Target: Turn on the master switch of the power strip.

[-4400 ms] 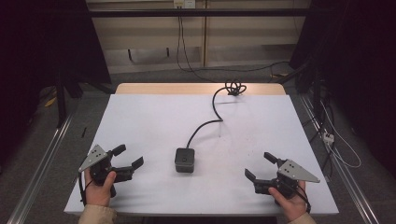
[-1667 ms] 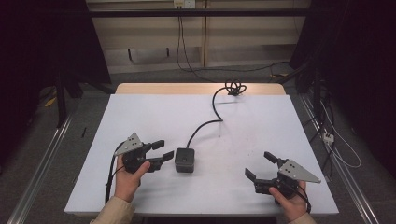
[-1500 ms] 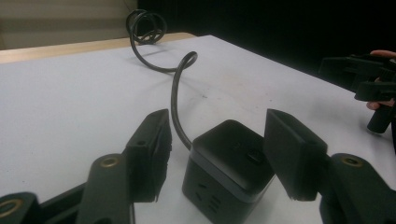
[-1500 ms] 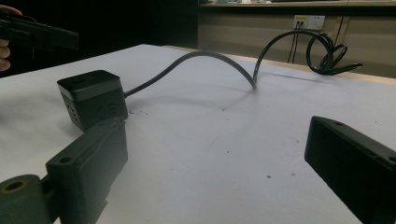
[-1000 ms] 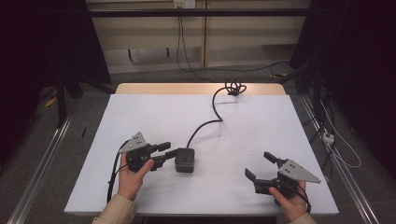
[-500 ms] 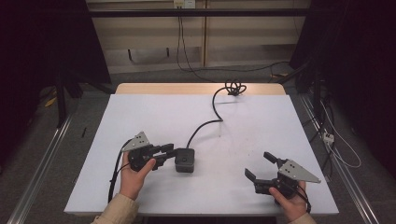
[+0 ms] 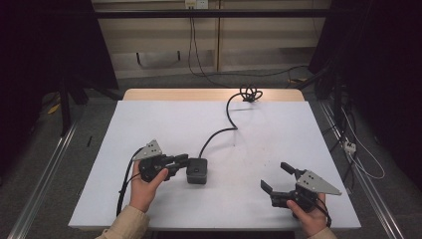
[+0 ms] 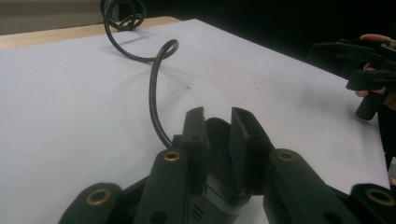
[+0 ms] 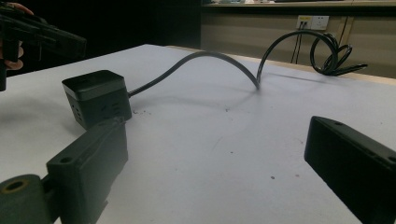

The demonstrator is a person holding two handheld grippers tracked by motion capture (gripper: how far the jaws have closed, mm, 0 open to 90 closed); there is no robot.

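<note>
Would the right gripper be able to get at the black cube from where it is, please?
Probably yes. The right gripper stands open, apart from the cube, with bare table between them. But the left gripper, its jaws just closing, already clasps the cube's far side, so only the near side looks free.

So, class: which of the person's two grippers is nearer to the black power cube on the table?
Left. The left gripper is at the power cube, its jaws on either side of it. The right gripper is open and sits apart, near the table's front right corner.
</note>
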